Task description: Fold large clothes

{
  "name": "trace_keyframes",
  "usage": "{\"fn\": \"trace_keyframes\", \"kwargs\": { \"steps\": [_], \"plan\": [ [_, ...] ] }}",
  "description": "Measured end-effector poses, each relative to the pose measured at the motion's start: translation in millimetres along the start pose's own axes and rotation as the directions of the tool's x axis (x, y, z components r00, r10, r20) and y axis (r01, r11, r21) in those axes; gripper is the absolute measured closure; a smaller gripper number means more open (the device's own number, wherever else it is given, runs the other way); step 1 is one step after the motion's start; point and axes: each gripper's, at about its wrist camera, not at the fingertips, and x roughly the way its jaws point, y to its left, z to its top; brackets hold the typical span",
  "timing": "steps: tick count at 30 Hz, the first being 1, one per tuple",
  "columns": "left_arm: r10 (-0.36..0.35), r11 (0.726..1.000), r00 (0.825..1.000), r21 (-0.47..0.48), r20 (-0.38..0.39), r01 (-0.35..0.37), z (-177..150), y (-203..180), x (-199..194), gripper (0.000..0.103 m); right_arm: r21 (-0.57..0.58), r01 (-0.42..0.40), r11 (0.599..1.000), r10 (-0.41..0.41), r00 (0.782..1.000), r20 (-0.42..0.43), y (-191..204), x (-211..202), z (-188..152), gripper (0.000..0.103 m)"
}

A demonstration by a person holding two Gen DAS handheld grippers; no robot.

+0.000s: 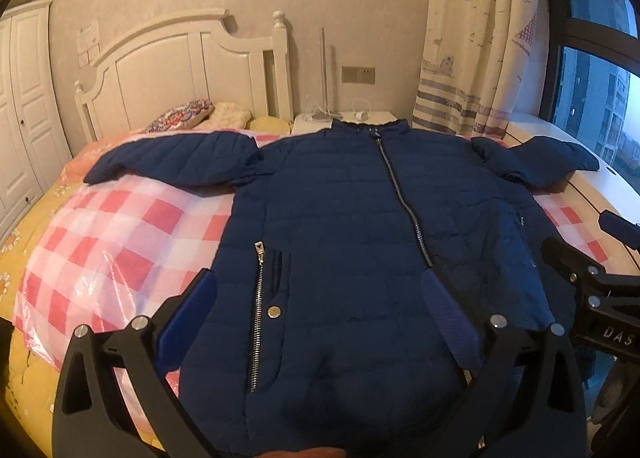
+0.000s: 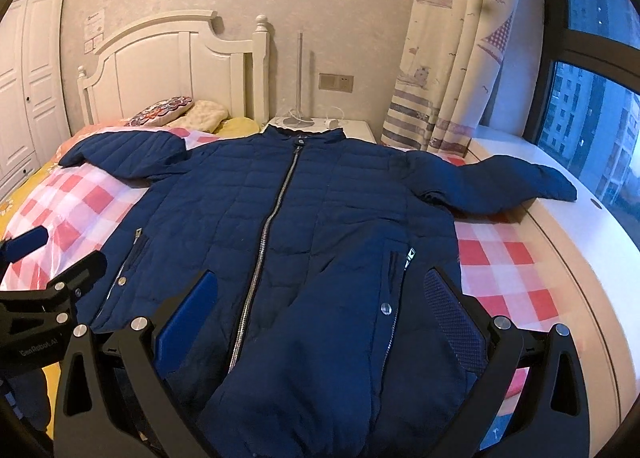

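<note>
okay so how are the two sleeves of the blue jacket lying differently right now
The left sleeve lies on the pink checked cover; the right sleeve reaches past that cover, its cuff on the white ledge by the window. The left sleeve looks fairly straight and flat; the right sleeve is bunched and creased near the shoulder. Both are unfolded, spread outward from the zipped jacket.

- A navy quilted jacket [image 1: 360,217] lies front up on the bed [image 1: 36,242], zipped, both sleeves spread outward.
- A pink-and-white checked plastic sheet [image 1: 120,234] lies under it.
- The left hand-held gripper [image 1: 320,298] hovers over the jacket's lower part, its blue-padded fingers [image 1: 192,314] wide apart.
- The right hand-held gripper [image 1: 592,258] shows at the right edge.
- A white headboard [image 1: 180,69] and a patterned curtain [image 1: 480,37] stand behind.
</note>
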Motion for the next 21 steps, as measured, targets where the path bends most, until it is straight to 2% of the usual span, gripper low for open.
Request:
{"fn": "trace_keyframes", "kwargs": {
  "steps": [3,7,13,21],
  "plan": [
    [0.026,1.000,0.999,0.002,0.019,-0.026,8,1,2,0.002,0.002,0.017,1.000,-0.017,1.000,0.008,1,3,7,0.004],
    [0.065,0.998,0.996,-0.006,0.060,-0.065,19,8,-2,0.002,0.011,0.049,0.999,-0.050,0.997,0.064,-2,-4,16,0.004],
    [0.046,0.999,0.998,-0.009,0.038,-0.046,17,10,1,0.002,0.044,0.043,0.998,-0.044,0.998,0.036,-9,3,14,0.004],
    [0.046,0.999,0.998,0.008,0.037,-0.047,5,8,-5,0.002,0.004,0.031,1.000,-0.031,0.998,0.049,2,-4,4,0.004]
  ]
}}
